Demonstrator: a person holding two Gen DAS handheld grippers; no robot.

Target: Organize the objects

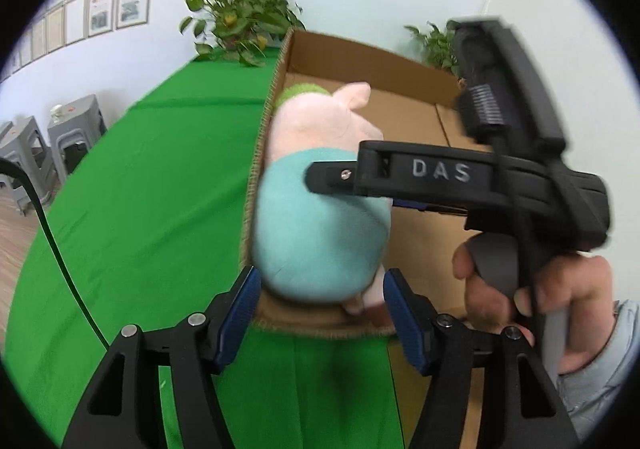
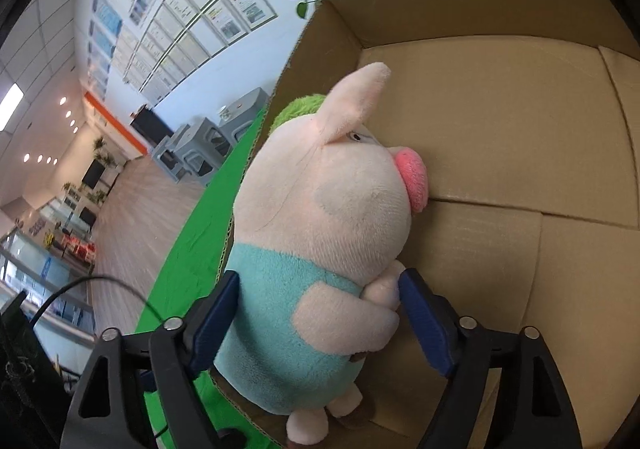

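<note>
Here the plush pig (image 2: pixel 320 233) stands upright inside the cardboard box (image 2: pixel 520 153), tucked into the corner by the left wall with its pink snout turned toward the open floor of the box. That spot looks chosen: a soft toy with a round belly tips easily, and the wall at its back and the flat cardboard under its feet give it something to lean on while leaving the rest of the box free for other things. The right gripper (image 2: pixel 318 303) has its blue pads spread on either side of the pig's teal belly; the left pad shows a sliver of gap, and the right pad sits just beside the pig's arm, perhaps brushing the fur, so I judge the jaws to be apart and not squeezing. The left gripper (image 1: pixel 320 309) is also spread, its pads flanking the lower belly from the box's near edge without pressing in; the blur makes light contact hard to rule out. A hand (image 1: pixel 532 289) grips the right tool's handle over the box, on the green tablecloth (image 1: pixel 140 189). Both tools bracketing the toy suits a steadying role: if it wobbles, either can catch it. The pig seems placed, and a clean backing away is what the next step calls for.
</note>
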